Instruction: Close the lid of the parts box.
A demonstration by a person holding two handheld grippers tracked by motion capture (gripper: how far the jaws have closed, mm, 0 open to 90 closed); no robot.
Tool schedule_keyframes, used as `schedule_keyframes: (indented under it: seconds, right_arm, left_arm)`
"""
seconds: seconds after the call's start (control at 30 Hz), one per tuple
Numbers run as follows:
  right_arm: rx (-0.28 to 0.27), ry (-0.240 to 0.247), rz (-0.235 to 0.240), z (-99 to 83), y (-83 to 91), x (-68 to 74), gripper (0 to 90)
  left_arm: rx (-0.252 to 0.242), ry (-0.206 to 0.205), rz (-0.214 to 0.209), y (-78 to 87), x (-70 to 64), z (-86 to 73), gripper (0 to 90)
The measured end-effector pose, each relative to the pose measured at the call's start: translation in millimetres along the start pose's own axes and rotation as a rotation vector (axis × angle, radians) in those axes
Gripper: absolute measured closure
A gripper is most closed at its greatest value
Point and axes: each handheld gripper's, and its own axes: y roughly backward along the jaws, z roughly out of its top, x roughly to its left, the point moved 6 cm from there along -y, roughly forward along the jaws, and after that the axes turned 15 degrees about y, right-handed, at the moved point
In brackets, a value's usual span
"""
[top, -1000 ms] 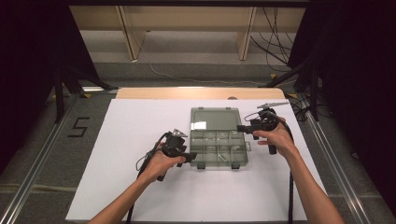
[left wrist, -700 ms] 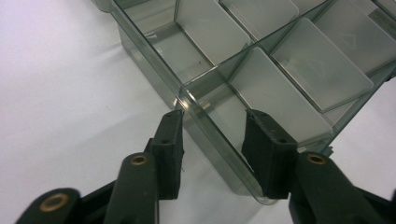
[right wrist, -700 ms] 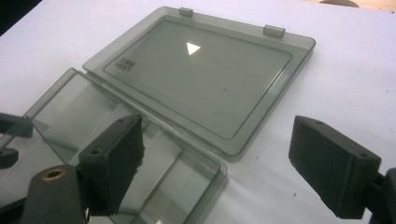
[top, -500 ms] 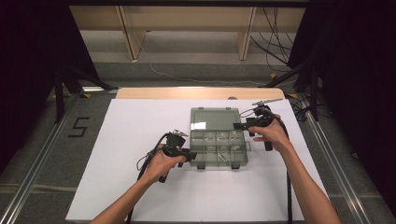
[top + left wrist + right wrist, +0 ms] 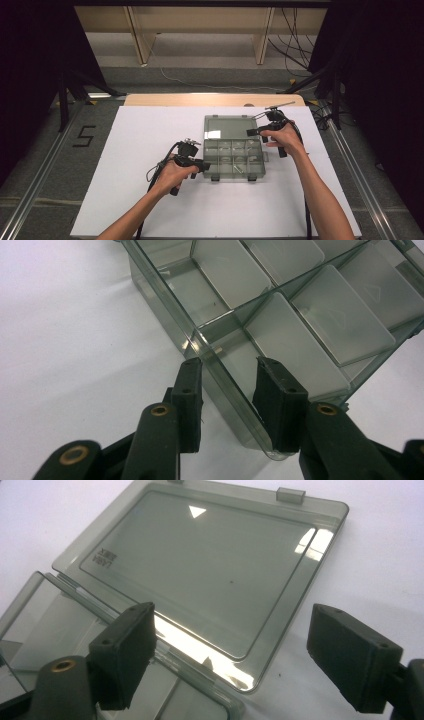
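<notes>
Overhead plus two close views; shared organizer box

Clear smoky-grey plastic organizer box sits open, right of table centre, its tray split by dividers into two rows of small compartments. Lid is folded fully back, lying flat at 12 o'clock from the tray, hinge between them, latch tabs on its far edge. Near-left corner wall of the tray sits between the left gripper jaws.

right gripper lifted off the lid, drawn back
</notes>
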Motion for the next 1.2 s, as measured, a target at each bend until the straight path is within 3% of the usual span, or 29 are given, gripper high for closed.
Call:
schedule_keyframes:
  seconds: [0.17,0.2,0.23,0.3,0.37,0.4,0.43,0.53,0.57,0.7,0.73,0.77,0.8,1.07,1.2]
  right_arm:
    - [0.007,-0.003,0.003,4.0,-1.6,-2.5,24.8]
    - [0.020,-0.009,0.012,4.2,-1.9,-2.1,24.3]
    - [0.027,0.005,0.015,4.5,-2.4,-3.6,24.4]
    - [0.037,-0.012,0.022,4.7,-4.5,-2.7,25.3]
    - [0.049,-0.023,0.021,4.8,-6.1,-2.9,25.3]
    - [0.038,-0.017,0.004,4.9,-8.2,-4.9,25.4]
    - [0.047,0.001,-0.004,4.0,-9.2,-7.5,25.4]
    - [0.075,-0.031,0.006,1.6,-11.0,-6.8,25.9]
    - [0.070,-0.004,0.004,1.2,-12.7,-9.0,26.2]
    - [0.068,0.001,0.014,0.6,-15.1,-8.9,29.1]
    - [0.070,-0.002,0.013,0.4,-15.6,-9.0,29.8]
    - [0.083,-0.040,0.016,0.0,-15.6,-7.0,30.7]
    - [0.075,-0.008,0.008,-0.4,-16.4,-10.2,31.4]
    - [0.078,-0.029,0.013,-3.0,-19.0,-11.9,36.5]
    - [0.101,-0.081,0.028,-4.3,-17.9,-10.7,40.2]
  left_arm:
    - [0.002,-0.005,0.001,0.1,0.0,0.0,63.0]
    - [0.028,-0.035,0.004,2.1,1.8,-0.7,62.9]
    - [0.019,-0.024,0.001,1.4,1.0,-0.5,62.9]
    - [0.004,0.000,-0.002,-0.1,0.0,0.0,63.1]
    - [0.004,-0.004,-0.001,0.0,-0.1,-0.1,62.8]
    - [0.023,-0.030,0.002,1.5,1.3,-0.7,62.6]
    - [0.025,-0.030,0.002,1.6,1.2,-0.8,62.3]
    - [0.014,-0.009,-0.003,0.5,0.2,-0.5,62.4]
    - [0.009,-0.003,-0.003,0.1,-0.1,-0.3,62.4]
    - [0.015,-0.009,-0.001,0.4,0.2,-0.8,62.4]
    - [0.013,-0.010,0.000,0.1,0.3,-0.8,62.3]
    - [0.015,-0.014,0.000,-0.1,0.3,-0.9,62.3]
    - [0.014,-0.014,0.000,-0.2,0.2,-1.0,62.3]
    - [0.019,-0.017,0.000,0.5,0.5,-1.0,62.8]
    - [0.023,-0.020,-0.001,0.6,0.7,-1.0,62.8]
